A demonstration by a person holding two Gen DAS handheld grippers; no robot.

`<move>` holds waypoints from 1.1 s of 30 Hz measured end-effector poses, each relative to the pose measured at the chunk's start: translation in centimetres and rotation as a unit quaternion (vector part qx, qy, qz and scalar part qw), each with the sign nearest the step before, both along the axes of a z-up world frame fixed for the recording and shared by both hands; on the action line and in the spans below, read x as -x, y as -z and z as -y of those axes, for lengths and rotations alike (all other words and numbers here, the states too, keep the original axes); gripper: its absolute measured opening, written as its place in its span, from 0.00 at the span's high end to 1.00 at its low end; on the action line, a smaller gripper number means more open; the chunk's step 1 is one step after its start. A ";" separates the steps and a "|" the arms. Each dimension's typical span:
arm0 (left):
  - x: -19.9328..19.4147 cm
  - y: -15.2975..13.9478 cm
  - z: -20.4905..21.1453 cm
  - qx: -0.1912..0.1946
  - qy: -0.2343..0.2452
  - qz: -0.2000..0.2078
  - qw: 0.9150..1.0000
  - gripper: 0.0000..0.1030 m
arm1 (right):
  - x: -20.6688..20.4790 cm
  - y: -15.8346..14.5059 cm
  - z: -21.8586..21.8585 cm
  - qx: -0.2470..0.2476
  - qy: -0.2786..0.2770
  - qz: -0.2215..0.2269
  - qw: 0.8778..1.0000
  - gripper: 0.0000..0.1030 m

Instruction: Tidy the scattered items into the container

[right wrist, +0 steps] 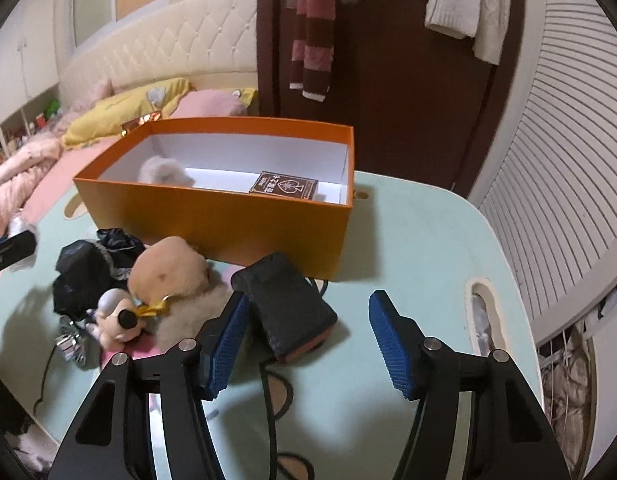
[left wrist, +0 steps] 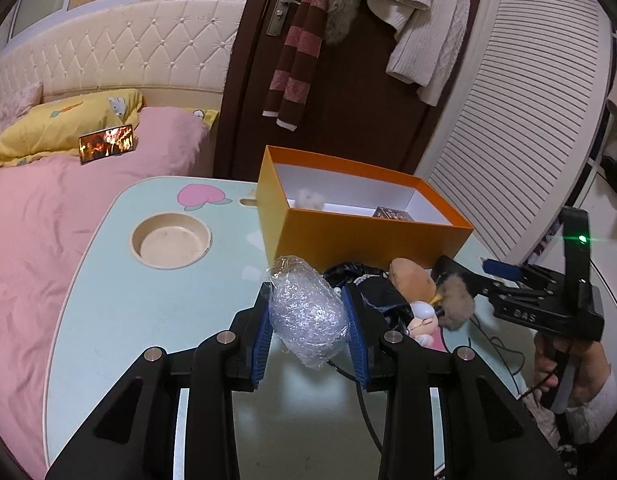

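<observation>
My left gripper [left wrist: 308, 320] is shut on a bubble-wrap bundle [left wrist: 306, 312], held above the table in front of the orange box [left wrist: 348, 236]. The box [right wrist: 228, 216] holds a white fluffy ball [right wrist: 164, 172] and a brown card pack [right wrist: 284, 186]. My right gripper [right wrist: 308, 344] is open above the table, its jaws wide apart, with a black pouch [right wrist: 284, 304] lying just ahead of its left finger. Beside the pouch lie a tan plush toy [right wrist: 168, 272], a small doll [right wrist: 116, 316] and a black crumpled bag [right wrist: 84, 272]. The right gripper also shows in the left wrist view [left wrist: 460, 276].
The mint-green table [left wrist: 148, 300] has a round cup recess [left wrist: 170, 240] and a slot [right wrist: 482, 316] near the right edge. A black cable [right wrist: 268, 392] runs across it. A pink bed [left wrist: 68, 208] lies to the left, a door with hanging clothes [left wrist: 348, 60] behind.
</observation>
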State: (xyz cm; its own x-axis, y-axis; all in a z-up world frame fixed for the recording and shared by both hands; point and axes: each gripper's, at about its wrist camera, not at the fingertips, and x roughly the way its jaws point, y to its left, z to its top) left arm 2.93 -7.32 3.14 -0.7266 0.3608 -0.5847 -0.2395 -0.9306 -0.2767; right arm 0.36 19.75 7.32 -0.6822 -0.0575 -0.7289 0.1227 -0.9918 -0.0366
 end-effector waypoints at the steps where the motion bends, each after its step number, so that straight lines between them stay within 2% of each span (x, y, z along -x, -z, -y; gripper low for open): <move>1: 0.0 0.0 0.0 -0.001 0.000 -0.001 1.000 0.66 | 0.5 0.3 0.0 0.004 -0.004 0.008 1.000 0.39; 4: 0.0 0.1 0.1 -0.002 -0.001 -0.001 1.000 0.66 | 1.7 1.3 0.2 0.008 -0.018 0.037 0.999 0.44; 5: 0.0 0.1 0.2 -0.002 -0.002 0.000 1.000 0.66 | 1.8 1.5 0.3 0.011 -0.019 0.037 0.999 0.49; 6: 0.0 0.1 0.2 -0.001 -0.003 0.000 1.000 0.66 | 1.9 1.6 0.4 0.014 -0.021 0.040 0.999 0.59; 7: 0.0 0.1 0.3 -0.002 -0.003 -0.001 1.000 0.66 | 2.0 1.6 0.4 0.017 -0.025 0.041 0.999 0.63; 14: 0.0 0.1 0.5 0.000 -0.005 -0.004 1.000 0.66 | 0.7 1.4 -0.4 0.038 -0.006 0.023 0.999 0.63; 22: -0.2 0.0 0.4 -0.004 -0.015 -0.013 1.000 0.66 | -0.6 -1.5 -2.0 0.045 0.025 -0.030 0.998 0.63; 26: 0.3 -0.9 -0.5 0.016 -0.009 -0.024 1.000 0.66 | -0.3 -3.8 -2.5 0.082 0.009 -0.053 0.995 0.63; 29: 1.6 -2.1 -1.4 0.016 0.003 -0.026 1.000 0.66 | 0.3 -5.1 -1.7 0.085 -0.008 -0.070 0.994 0.63; 33: 4.1 -3.7 -3.2 0.042 0.012 -0.033 0.999 0.66 | 2.2 -6.1 -0.7 0.096 -0.029 -0.084 0.991 0.63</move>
